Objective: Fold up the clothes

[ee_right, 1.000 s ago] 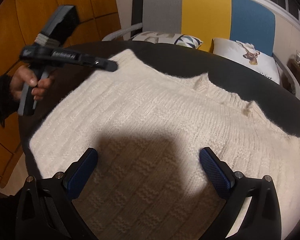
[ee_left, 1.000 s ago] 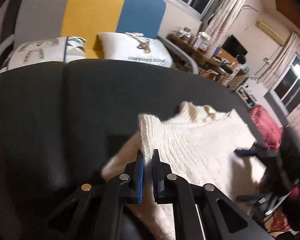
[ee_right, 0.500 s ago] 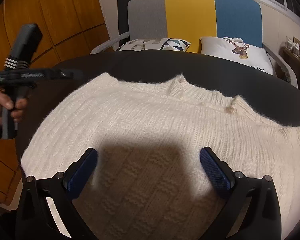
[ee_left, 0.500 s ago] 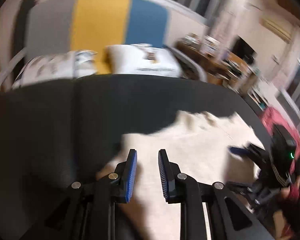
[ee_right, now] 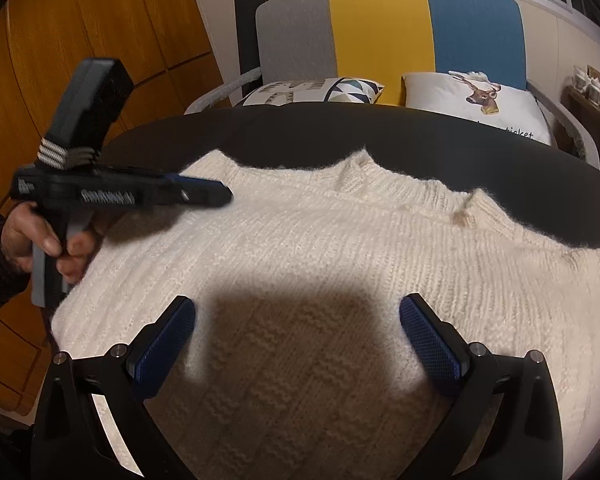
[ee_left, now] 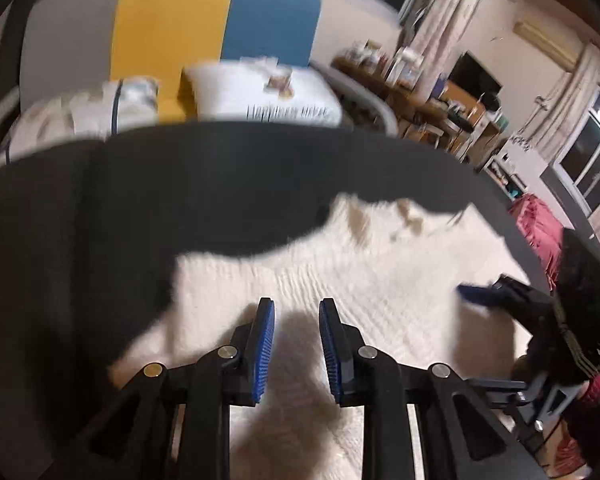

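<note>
A: Between the two blue pads of the right hand-held gripper (ee_right: pixel 296 332) there is nothing but air. Its jaws stand wide apart, and it hangs above the lower middle of the sweater (ee_right: pixel 340 264), throwing a dark shadow on the knit.

B: And the left hand-held gripper (ee_left: pixel 296 340)?

A: Its pads are parted by a narrow gap and nothing is pinched in it. In its own blurred view it sits low over the sweater's left part, near the left edge. From the right wrist view its blue tip (ee_right: pixel 204 194) points inward over the left shoulder, and a hand (ee_right: pixel 40 240) grips the handle beside the cloth.

B: Why would they sit like that?

A: My guess is that one hand-held gripper on each side lets the person manage a wide, floppy garment by two places at once. The jaws being empty fits either a moment just after letting cloth go or one just before taking it; I cannot tell which.

B: Where does the sweater lie, then?

A: Flat on the dark round counter (ee_right: pixel 420 136), neckline (ee_right: pixel 412 184) on the far side, body running toward both hand-held grippers and under them. The left side ends in a straight edge with no sleeve showing, so a sleeve may be tucked under; the right side runs out of frame.

B: Beyond that?

A: A striped sofa (ee_right: pixel 380 32) with two cushions (ee_right: pixel 476 100), well behind the counter.
</note>
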Available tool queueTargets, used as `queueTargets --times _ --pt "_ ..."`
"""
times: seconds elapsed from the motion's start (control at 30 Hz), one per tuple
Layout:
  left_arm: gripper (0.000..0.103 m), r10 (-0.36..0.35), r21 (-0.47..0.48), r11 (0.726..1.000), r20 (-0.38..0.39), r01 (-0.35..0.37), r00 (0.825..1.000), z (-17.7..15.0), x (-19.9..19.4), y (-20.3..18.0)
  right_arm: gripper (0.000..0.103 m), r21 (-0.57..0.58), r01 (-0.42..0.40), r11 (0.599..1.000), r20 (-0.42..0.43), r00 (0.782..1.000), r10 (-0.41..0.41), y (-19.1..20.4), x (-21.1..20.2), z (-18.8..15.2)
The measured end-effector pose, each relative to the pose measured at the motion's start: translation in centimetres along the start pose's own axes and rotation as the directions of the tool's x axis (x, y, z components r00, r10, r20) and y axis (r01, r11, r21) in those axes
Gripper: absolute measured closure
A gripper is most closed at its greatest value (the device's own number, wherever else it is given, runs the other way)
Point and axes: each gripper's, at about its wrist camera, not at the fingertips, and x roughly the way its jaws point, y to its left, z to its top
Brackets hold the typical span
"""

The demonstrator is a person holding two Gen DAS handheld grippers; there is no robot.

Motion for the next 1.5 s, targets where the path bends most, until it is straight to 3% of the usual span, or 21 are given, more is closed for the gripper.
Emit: queueTargets --times 0.13,0.2,0.33,0.37,0.43,0.5,0.6,0.7,0.8,0.87,0.97,1.17,1.27,1.4,1.5 --pt "0.079 0.031 0.000 1.000 0.013 -0.031 0.999 -0.1 -0.4 0.4 0.000 -0.029 0.009 1.000 0.022 1.000 -0.008 -0.6 -3.2 0.4" --pt "0.079 0.047 0.000 0.999 0.020 -0.047 0.999 -0.2 -0.6 0.6 0.000 -0.028 0.070 0.997 0.028 0.997 -0.069 -2.0 -4.9 0.2" --pt "0.078 0.084 -0.009 0.996 0.030 -0.083 0.996 -0.1 -1.5 0.4 0.000 0.111 0.218 0.970 -0.100 0.973 -0.207 -7.8 -4.6 -2.0" --pt "0.078 0.095 -0.014 0.995 0.032 -0.094 0.995 0.0 -1.9 0.2 0.000 0.127 0.203 0.971 -0.069 0.978 -0.195 -8.4 -4.7 -2.7" --pt "0.078 0.117 -0.025 0.993 0.034 -0.116 0.993 0.2 -2.7 -0.4 0.000 0.109 0.204 0.973 -0.006 0.979 -0.205 -7.9 -5.1 -3.3" --pt "0.079 0.139 -0.036 0.990 0.036 -0.138 0.990 0.4 -3.5 -0.9 0.000 0.099 0.210 0.973 -0.016 0.978 -0.210 -7.4 -5.7 -3.1" --pt "0.079 0.061 -0.008 0.998 0.119 -0.060 0.991 -1.2 -6.7 -3.4 0.000 0.090 0.200 0.976 -0.023 0.980 -0.199 -6.5 -7.4 -2.6" --pt "0.079 0.045 0.046 0.998 0.132 -0.052 0.990 -4.5 -8.8 -6.0 0.000 0.081 0.134 0.988 0.015 0.991 -0.136 -5.6 -10.6 -4.0" --pt "0.079 0.059 0.020 0.998 0.042 -0.060 0.997 -7.5 -7.1 -5.8 0.000 0.060 0.186 0.981 -0.090 0.979 -0.181 -5.4 -10.9 -6.8" --pt "0.078 0.058 0.029 0.998 0.049 -0.060 0.997 -9.0 -6.5 -5.4 0.000 0.108 0.236 0.966 -0.178 0.960 -0.214 -6.1 -9.9 -8.8" --pt "0.078 0.068 0.058 0.996 0.035 -0.070 0.997 -8.8 -6.2 -5.0 0.000 0.112 0.237 0.965 -0.097 0.969 -0.226 -4.6 -10.6 -10.9" --pt "0.078 0.145 0.138 0.979 0.058 -0.152 0.988 -8.1 -7.9 -6.9 0.000 0.117 0.239 0.964 -0.069 0.970 -0.232 -3.5 -11.2 -11.6" --pt "0.078 0.077 0.155 0.983 0.128 -0.097 0.989 -9.6 -10.1 -8.9 0.000 0.133 0.237 0.962 -0.065 0.971 -0.230 -3.4 -12.5 -11.6" --pt "0.077 0.114 0.086 0.989 0.054 -0.118 0.992 -12.2 -8.1 -8.4 0.000 0.128 0.260 0.957 -0.028 0.966 -0.259 -2.9 -13.2 -10.7" --pt "0.077 0.091 0.014 0.996 0.097 -0.092 0.991 -13.3 -8.5 -7.5 0.000 0.124 0.321 0.939 -0.106 0.945 -0.309 -3.4 -11.3 -11.3"
